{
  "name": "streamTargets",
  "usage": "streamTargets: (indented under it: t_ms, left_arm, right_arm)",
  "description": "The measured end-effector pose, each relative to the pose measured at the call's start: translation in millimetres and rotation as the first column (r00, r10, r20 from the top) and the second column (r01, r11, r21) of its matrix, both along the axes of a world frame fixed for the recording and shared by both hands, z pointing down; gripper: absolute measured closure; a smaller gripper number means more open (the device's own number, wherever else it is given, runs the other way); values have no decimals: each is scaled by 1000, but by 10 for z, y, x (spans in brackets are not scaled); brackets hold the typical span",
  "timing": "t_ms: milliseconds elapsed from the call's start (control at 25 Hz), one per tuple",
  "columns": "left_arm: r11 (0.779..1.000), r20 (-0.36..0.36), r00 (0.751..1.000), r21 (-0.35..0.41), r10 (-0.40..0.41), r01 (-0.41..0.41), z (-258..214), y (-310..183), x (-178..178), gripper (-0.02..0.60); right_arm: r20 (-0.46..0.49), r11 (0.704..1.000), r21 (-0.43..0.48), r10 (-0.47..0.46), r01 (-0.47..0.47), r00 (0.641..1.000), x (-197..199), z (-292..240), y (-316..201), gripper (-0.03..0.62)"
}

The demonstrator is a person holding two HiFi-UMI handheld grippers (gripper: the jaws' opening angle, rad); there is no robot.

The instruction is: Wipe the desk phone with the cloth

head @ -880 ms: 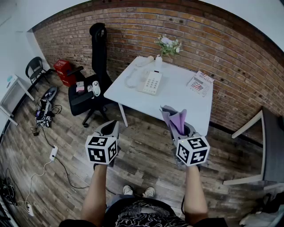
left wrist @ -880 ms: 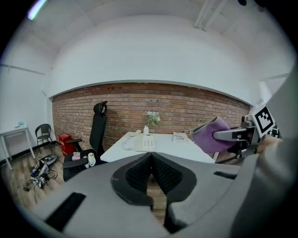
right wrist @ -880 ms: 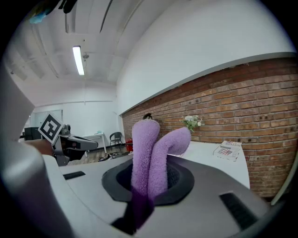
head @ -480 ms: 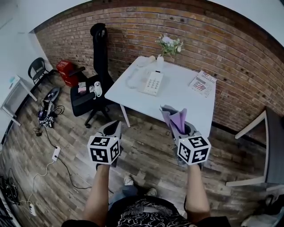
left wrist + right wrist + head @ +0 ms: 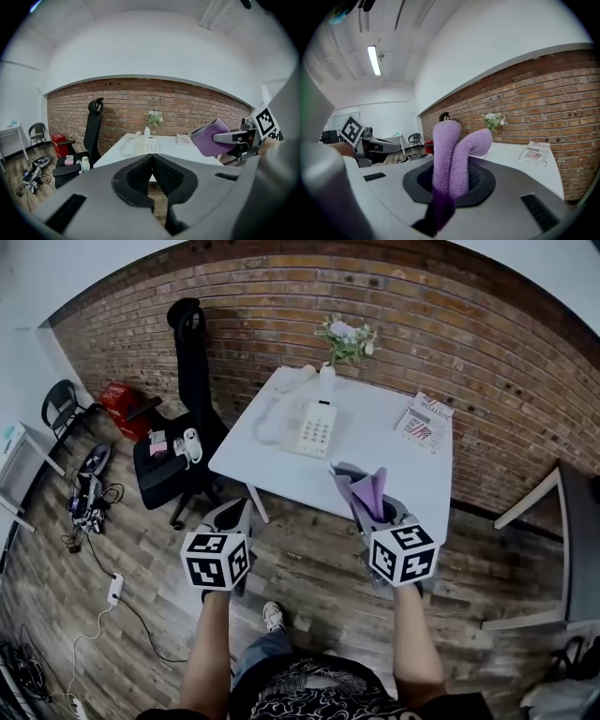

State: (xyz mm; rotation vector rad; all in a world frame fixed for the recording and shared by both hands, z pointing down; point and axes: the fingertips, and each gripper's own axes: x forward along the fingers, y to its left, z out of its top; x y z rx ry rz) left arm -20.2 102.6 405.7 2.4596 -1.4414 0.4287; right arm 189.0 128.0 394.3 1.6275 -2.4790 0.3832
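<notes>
Right tongs (image 5: pixel 377 515) round purple cloth (image 5: pixel 362 486)

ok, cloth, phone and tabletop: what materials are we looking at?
Cloth: purple, thick and fuzzy, bending in soft rounded folds; looks like microfibre or fleece.
Desk phone: off-white with a smooth casing and rows of keys; likely moulded plastic.
Tabletop: white, flat, even, low sheen; probably laminate or painted board, can't tell which.
</notes>
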Motion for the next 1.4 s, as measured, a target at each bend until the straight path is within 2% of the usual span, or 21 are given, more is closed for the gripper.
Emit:
streamTargets:
  t_ms: [320,640,1040,1400]
  left_arm:
    - [997,-14,997,-22,73,-73,4,-781,-202,575]
    - [989,-48,988,-26,143,-145,18,-1379,-421,575]
    - [972,-63,972,-38,228,-231,118,-1845,-525,575]
    - [954,-69,953,-50,294,-297,229,-2137,-379,575]
  right_arm:
    - [-12,997,-32,67,-67,998,-245,2,-628,546]
    - [-43,989,-47,139,-141,989,-512,-2,-1041,546]
    - [-60,974,-50,217,-220,974,-699,21,-1382,546]
    - [-62,953,-61,293,-297,954,-564,88,-1567,546]
